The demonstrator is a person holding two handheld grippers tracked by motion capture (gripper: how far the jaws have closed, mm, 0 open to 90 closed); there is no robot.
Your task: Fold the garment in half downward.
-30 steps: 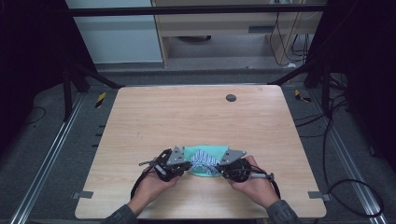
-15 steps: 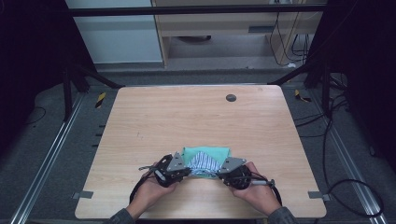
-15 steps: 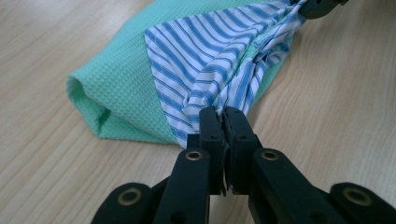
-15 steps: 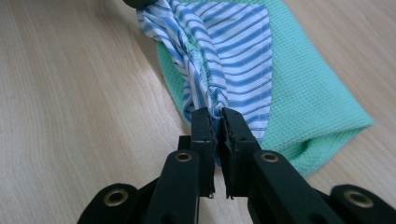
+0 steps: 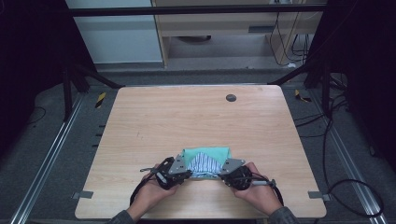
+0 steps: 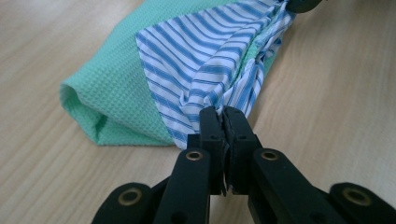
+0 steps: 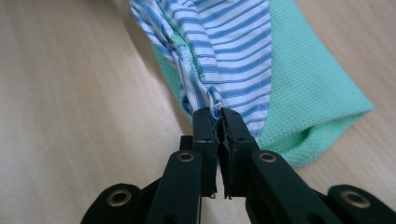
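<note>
Pale wood-grain square table (image 5: 196, 126) w/ rounded corners takes up the mid of the high view; dark frame bars and grey floor around it. Small round dark disc (image 5: 230, 98) sits near the far edge, well apart from everything else.

Near the person's edge, centre: mint-green waffle-weave cloth (image 5: 206, 153) lying on the table, folded, w/ a blue-and-white striped fabric (image 5: 203, 163) on top of it. The striped piece spreads over the green and gathers into bunched ends at both sides.

Left hand (image 5: 150, 195) holds the left gripper (image 6: 223, 115), jaws pinched tight on one bunched end of the striped fabric (image 6: 210, 60); green cloth (image 6: 107, 98) beside it.

Right hand (image 5: 259, 195) holds the right gripper (image 7: 217, 116), jaws likewise clamped on the other bunched end (image 7: 224, 51), green cloth (image 7: 308, 98) alongside.

Grippers sit just either side of the cloth, near each other.
</note>
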